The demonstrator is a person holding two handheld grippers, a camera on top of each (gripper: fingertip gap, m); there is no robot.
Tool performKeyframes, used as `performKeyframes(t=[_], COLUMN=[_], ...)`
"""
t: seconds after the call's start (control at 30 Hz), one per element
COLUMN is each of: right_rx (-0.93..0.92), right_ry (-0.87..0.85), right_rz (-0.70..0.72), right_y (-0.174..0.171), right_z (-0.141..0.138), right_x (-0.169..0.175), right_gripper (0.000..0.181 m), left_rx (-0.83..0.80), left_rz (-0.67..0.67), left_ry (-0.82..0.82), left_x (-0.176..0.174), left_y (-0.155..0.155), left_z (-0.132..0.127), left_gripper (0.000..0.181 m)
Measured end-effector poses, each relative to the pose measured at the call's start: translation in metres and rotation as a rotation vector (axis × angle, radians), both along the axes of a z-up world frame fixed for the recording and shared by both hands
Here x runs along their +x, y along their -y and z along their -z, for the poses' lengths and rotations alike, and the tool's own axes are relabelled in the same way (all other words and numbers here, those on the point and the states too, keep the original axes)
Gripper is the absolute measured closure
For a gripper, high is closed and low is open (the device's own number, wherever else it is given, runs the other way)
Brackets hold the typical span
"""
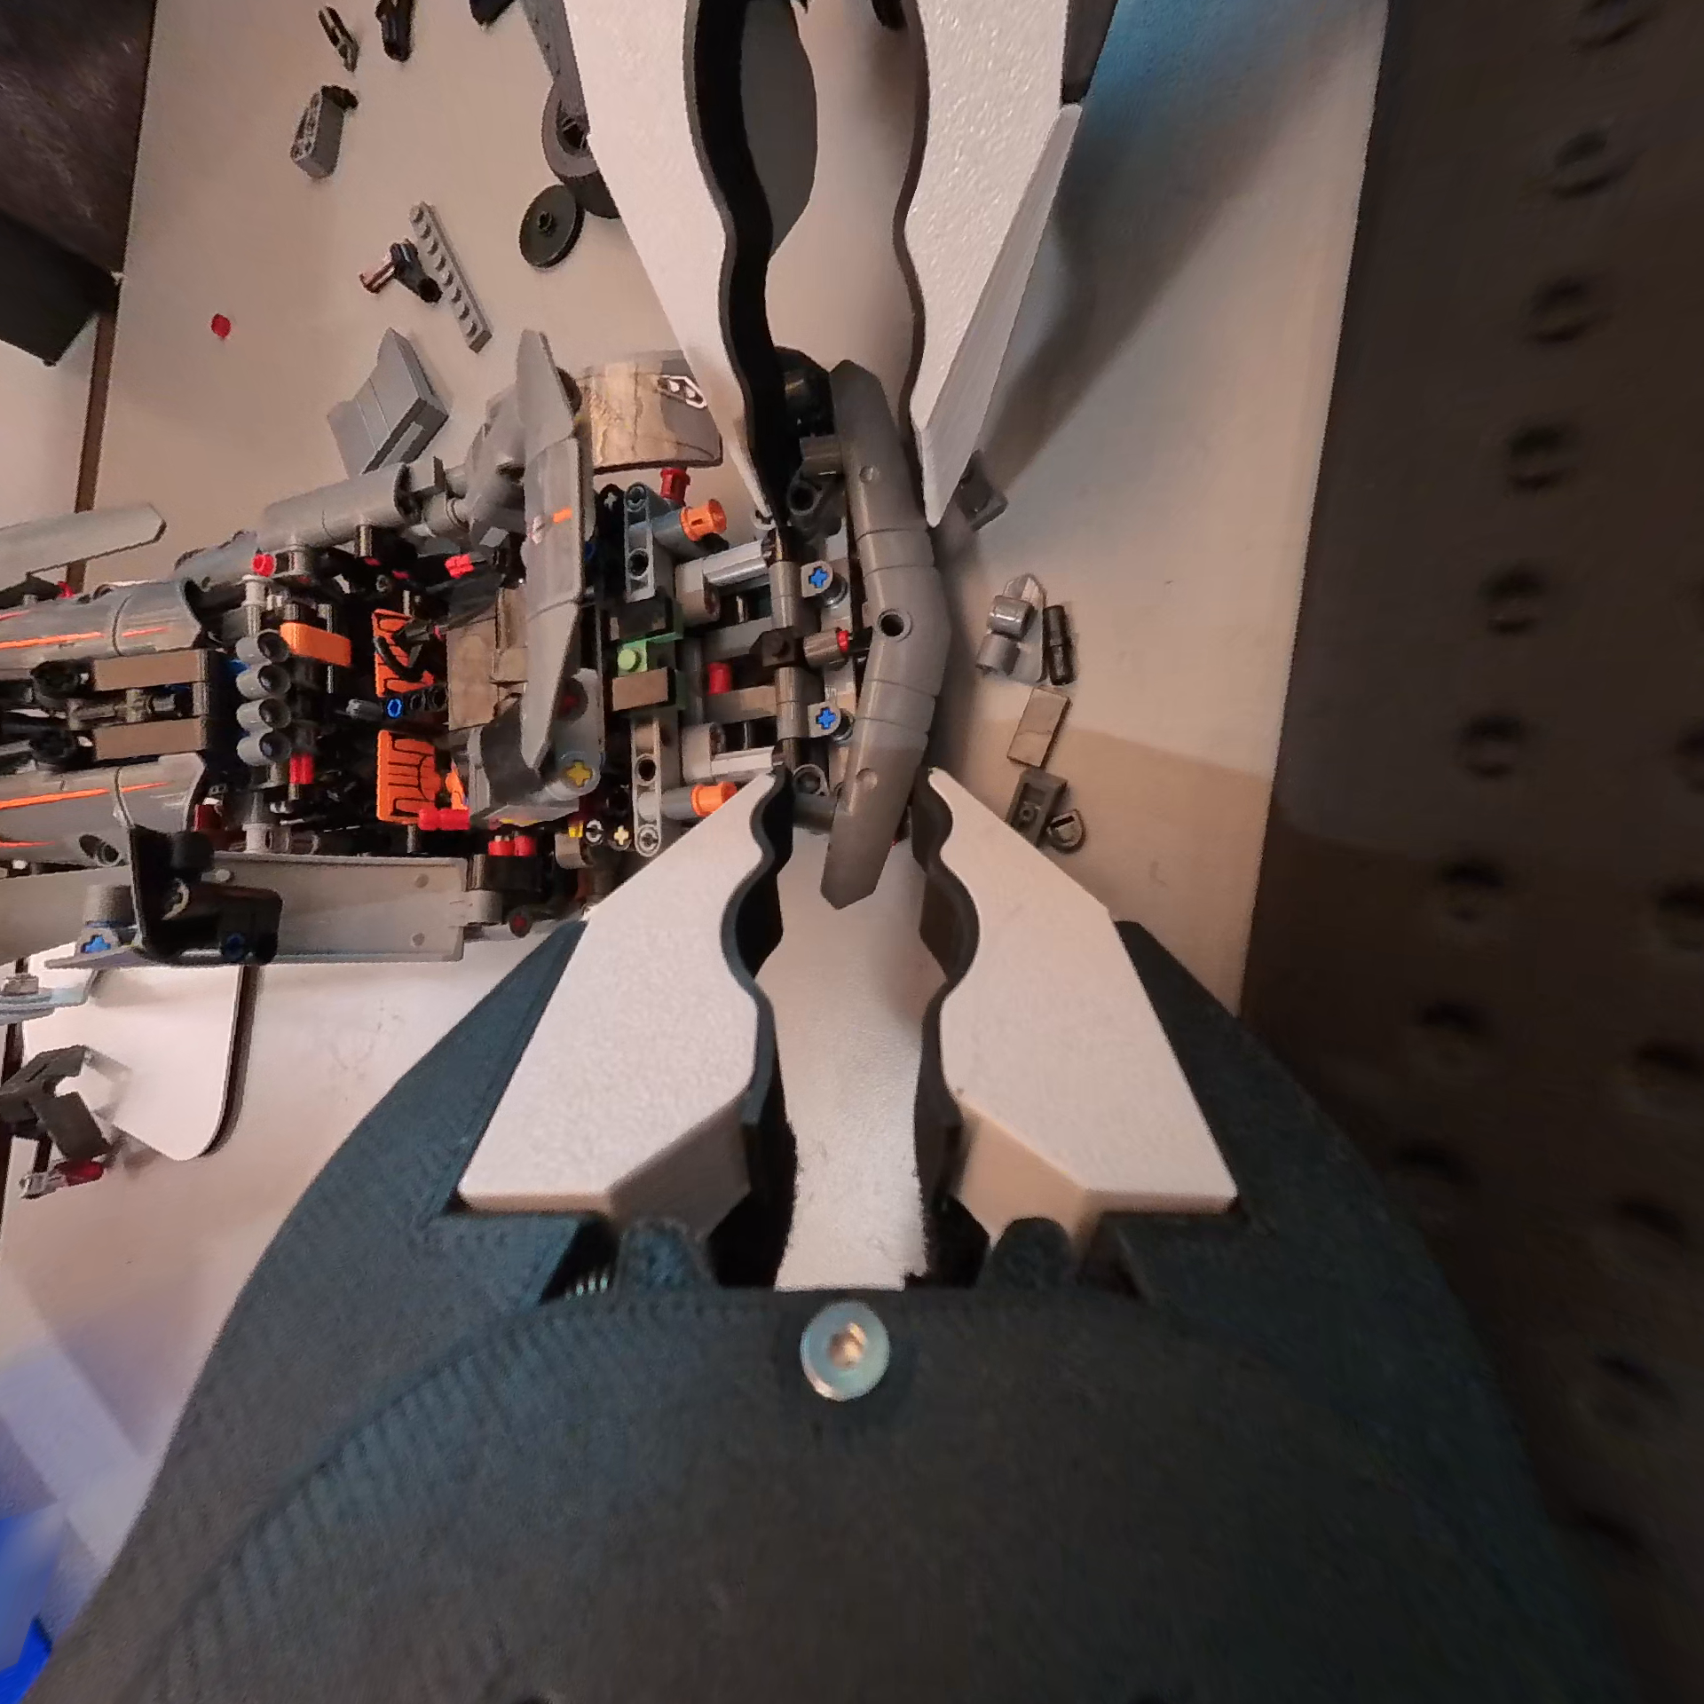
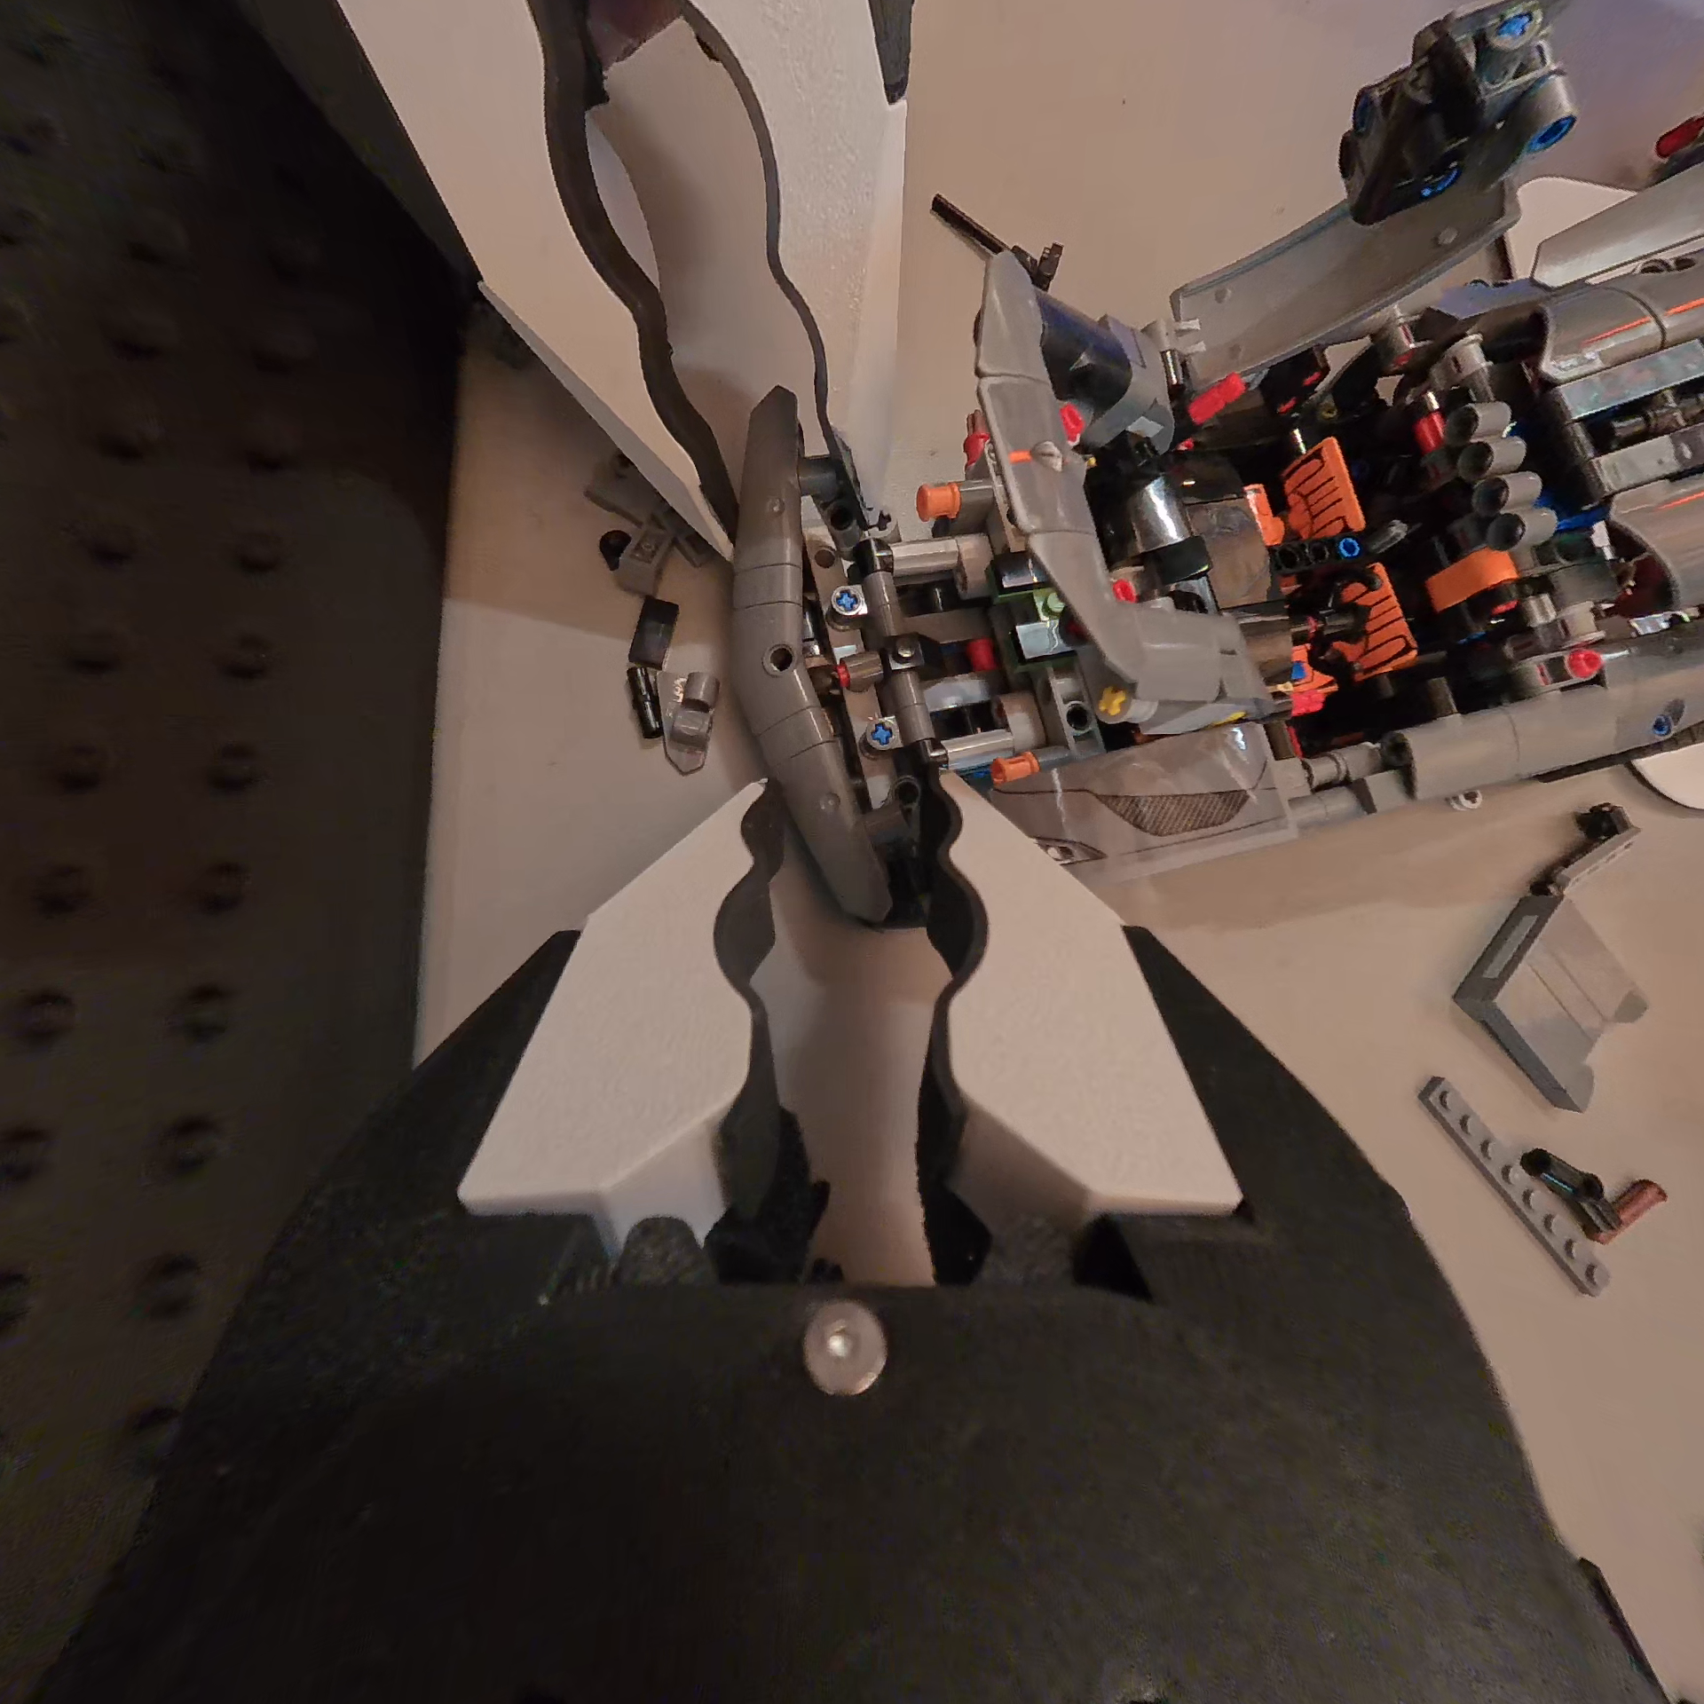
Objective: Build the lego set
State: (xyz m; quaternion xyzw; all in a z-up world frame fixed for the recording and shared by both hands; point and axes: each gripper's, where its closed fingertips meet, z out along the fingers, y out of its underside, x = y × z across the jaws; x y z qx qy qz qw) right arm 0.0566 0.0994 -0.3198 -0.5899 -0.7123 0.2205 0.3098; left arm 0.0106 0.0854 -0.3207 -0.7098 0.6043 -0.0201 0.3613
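Observation:
A part-built grey Technic car model (image 1: 415, 664) with orange and red details lies on the pale table (image 1: 1153, 553). A curved grey bumper panel (image 1: 890, 627) sits at its end. My left gripper (image 1: 848, 784) is closed around the panel's lower end and the frame beside it. My right gripper (image 1: 844, 443) comes in from the top of that view and is closed around the panel's other end. In the right wrist view the right gripper (image 2: 857, 788) holds the near end of the panel (image 2: 779, 636), the left gripper (image 2: 807, 539) holds the far end, and the model (image 2: 1291, 572) extends right.
Loose parts lie around: a long grey plate (image 1: 452, 277), dark discs (image 1: 553, 221), a grey slope piece (image 1: 387, 406), small grey and black bits (image 1: 1023, 636) beside the bumper. A clear windscreen piece (image 2: 1549, 1005) and the plate (image 2: 1512, 1189) lie right. A dark dimpled surface (image 1: 1521, 738) borders the table. Tip to tip, the grippers are about 6 cm apart. The grey slope piece (image 1: 387, 406) is about 20 cm from both grippers' fingertips. Seen from the right wrist view (image 2: 1545, 1006) as well.

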Motion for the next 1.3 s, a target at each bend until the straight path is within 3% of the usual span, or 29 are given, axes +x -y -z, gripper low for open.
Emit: performKeyframes(t=[1.3], right_rx=[0.002], right_ry=[-0.011], right_rz=[-0.016], right_y=[0.0012], right_z=[-0.0040], right_x=[0.0041], right_gripper=[0.154], left_rx=[-0.055], left_rz=[0.027], left_ry=[0.037], left_x=[-0.0023], left_y=[0.0025], left_z=[-0.0002], left_gripper=[0.156])
